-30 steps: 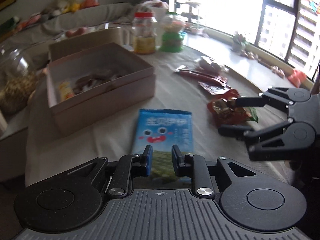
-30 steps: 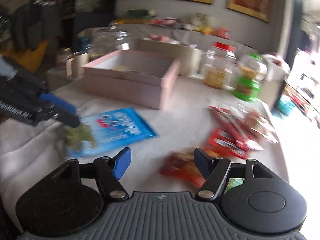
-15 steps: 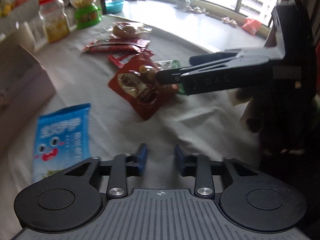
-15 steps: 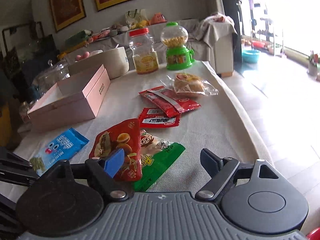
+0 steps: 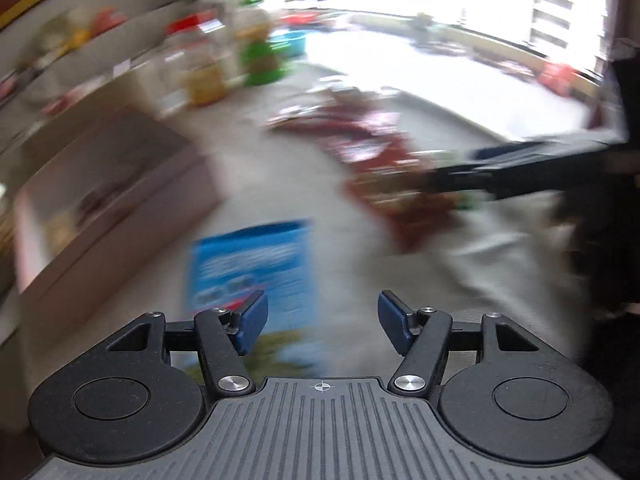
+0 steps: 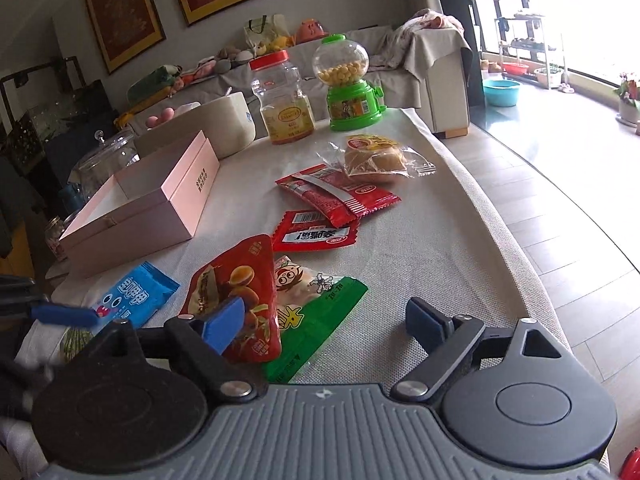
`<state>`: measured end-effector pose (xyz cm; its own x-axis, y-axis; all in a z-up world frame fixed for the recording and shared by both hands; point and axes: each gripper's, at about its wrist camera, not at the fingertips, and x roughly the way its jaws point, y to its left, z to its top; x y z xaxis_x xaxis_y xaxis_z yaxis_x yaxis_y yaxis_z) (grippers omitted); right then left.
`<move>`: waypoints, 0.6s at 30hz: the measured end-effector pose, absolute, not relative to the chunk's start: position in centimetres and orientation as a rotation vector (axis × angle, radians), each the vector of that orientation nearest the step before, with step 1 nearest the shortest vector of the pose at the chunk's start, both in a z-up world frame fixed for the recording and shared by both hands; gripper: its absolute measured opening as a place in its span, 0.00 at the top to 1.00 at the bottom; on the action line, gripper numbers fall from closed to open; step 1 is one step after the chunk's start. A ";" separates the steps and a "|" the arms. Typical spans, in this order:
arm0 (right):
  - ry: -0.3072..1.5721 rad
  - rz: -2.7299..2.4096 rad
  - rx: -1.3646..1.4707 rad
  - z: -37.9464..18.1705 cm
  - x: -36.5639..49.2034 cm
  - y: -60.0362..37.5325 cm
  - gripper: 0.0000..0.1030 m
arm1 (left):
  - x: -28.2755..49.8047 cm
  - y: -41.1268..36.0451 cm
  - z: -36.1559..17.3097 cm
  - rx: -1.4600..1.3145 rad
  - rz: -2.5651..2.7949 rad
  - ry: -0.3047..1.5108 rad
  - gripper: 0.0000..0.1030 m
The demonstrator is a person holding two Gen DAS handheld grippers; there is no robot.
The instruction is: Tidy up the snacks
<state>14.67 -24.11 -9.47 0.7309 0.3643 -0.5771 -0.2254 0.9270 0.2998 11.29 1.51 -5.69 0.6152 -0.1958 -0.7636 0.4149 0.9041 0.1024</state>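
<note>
A blue snack packet (image 5: 256, 264) lies flat on the cloth-covered table (image 6: 420, 240), just ahead of my left gripper (image 5: 320, 314). That gripper's jaws are opening and nothing is between them; the view is blurred. In the right wrist view the blue packet (image 6: 136, 296) shows at the left, with one blue fingertip (image 6: 64, 314) of the left gripper over its near end. My right gripper (image 6: 324, 320) hovers low with jaws opening. A red chestnut packet (image 6: 236, 284) overlaps its left finger in the view, and a green-and-white packet (image 6: 320, 304) lies between the fingers, untouched.
An open pink box (image 6: 140, 208) stands at the left. Further back lie red sachets (image 6: 340, 192), a smaller red sachet (image 6: 316, 236) and a wrapped bun (image 6: 376, 158). A red-lidded jar (image 6: 284, 100), a green candy dispenser (image 6: 348, 88) and a white tub (image 6: 208, 120) line the far end.
My left gripper has let go of the blue packet and spread its jaws; its view swung right, then back. The right gripper rolled upright, came over the red and green packets and widened.
</note>
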 end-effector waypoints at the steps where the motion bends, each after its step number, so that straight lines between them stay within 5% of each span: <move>1: 0.678 0.327 0.216 -9.5 14.7 -24.1 0.14 | 11.6 2.4 -5.8 0.268 -0.319 0.844 0.34; 6: 0.679 0.327 0.204 -9.5 14.8 -23.9 0.12 | 12.8 4.6 -6.6 0.181 -0.288 0.877 0.30; 10: 0.679 0.326 0.192 -9.6 14.8 -23.6 0.11 | 13.2 3.9 -7.0 0.173 -0.343 0.888 0.04; 18: 0.683 0.331 0.177 -9.6 14.7 -23.3 0.07 | 13.0 4.7 -6.8 0.172 -0.288 0.824 0.04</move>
